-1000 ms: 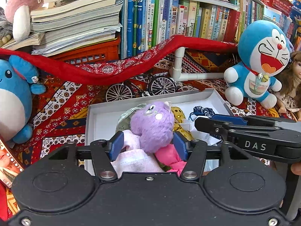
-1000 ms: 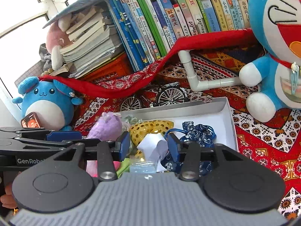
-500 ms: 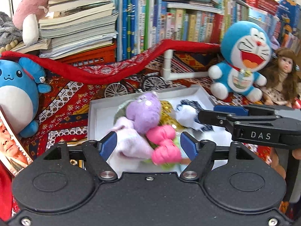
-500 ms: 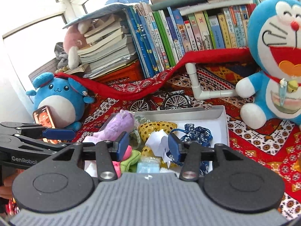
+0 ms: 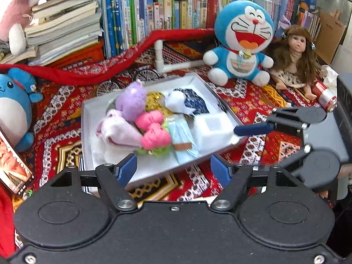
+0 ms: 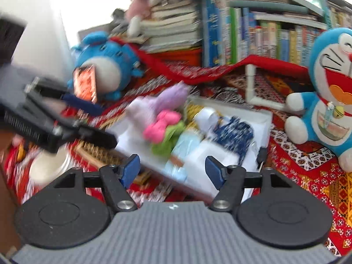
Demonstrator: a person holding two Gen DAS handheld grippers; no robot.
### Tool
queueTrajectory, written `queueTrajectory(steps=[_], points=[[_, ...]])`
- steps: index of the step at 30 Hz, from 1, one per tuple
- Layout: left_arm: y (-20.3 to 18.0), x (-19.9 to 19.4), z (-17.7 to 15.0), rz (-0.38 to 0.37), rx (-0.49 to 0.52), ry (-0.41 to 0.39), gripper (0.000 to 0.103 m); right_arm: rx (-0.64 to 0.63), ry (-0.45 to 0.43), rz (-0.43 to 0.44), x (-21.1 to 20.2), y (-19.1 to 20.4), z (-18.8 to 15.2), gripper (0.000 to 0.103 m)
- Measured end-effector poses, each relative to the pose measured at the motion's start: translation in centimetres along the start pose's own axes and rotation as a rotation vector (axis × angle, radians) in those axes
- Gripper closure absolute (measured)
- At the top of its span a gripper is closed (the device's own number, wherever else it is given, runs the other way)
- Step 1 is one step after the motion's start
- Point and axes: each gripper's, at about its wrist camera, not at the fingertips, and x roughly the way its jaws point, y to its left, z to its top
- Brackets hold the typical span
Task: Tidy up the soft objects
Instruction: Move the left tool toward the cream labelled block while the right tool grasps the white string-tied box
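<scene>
A white box [image 5: 88, 118] lies on the patterned red cloth. It holds a purple plush [image 5: 132, 101], a pale pink towel [image 5: 118, 132], a pink bow [image 5: 154, 129], a yellow sequin piece [image 5: 155, 98], a white cloth [image 5: 176, 101], a blue patterned scrunchie [image 5: 195, 101], a light-blue strip [image 5: 181, 136] and a white packet [image 5: 212, 129]. My left gripper [image 5: 173, 170] hangs open in front of the box's near edge, with nothing between its fingers. My right gripper [image 6: 172, 170] is back from the box [image 6: 267, 121], its jaws opening and empty. The right wrist view is motion-blurred.
A large blue-and-white cat plush [image 5: 242, 44] and a long-haired doll [image 5: 294, 52] sit to the right of the box. A round blue plush [image 5: 13, 110] and a phone [image 5: 13, 162] are at the left. Books [image 5: 154, 11], a white pipe [image 5: 162, 61] and a model bicycle [image 5: 132, 79] stand behind.
Both grippers have drawn back from the box and their jaws have widened. The purple plush and the white cloth no longer sit between the fingers. The right view has rolled.
</scene>
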Motion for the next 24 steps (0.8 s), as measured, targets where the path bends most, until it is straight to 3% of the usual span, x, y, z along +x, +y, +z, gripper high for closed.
queueTrajectory(steps=[11,19,21,24], points=[[0.7,2.8,0.3,0.006,-0.149,0.270,0.039,-0.231,0.143,0.036,2.4,5.5,-2.7,0.025],[-0.3,5.5,0.5,0.007,-0.188,0.393,0.055,-0.273,0.190,0.007,3.4,6.7,-3.1,0.027],[-0.5,5.6,0.6,0.006,-0.184,0.390,0.055,-0.256,0.211,0.004,4.0,6.4,-2.9,0.031],[-0.8,5.6,0.7,0.013,-0.181,0.391,0.055,-0.238,0.250,0.006,4.9,6.2,-2.8,0.047]])
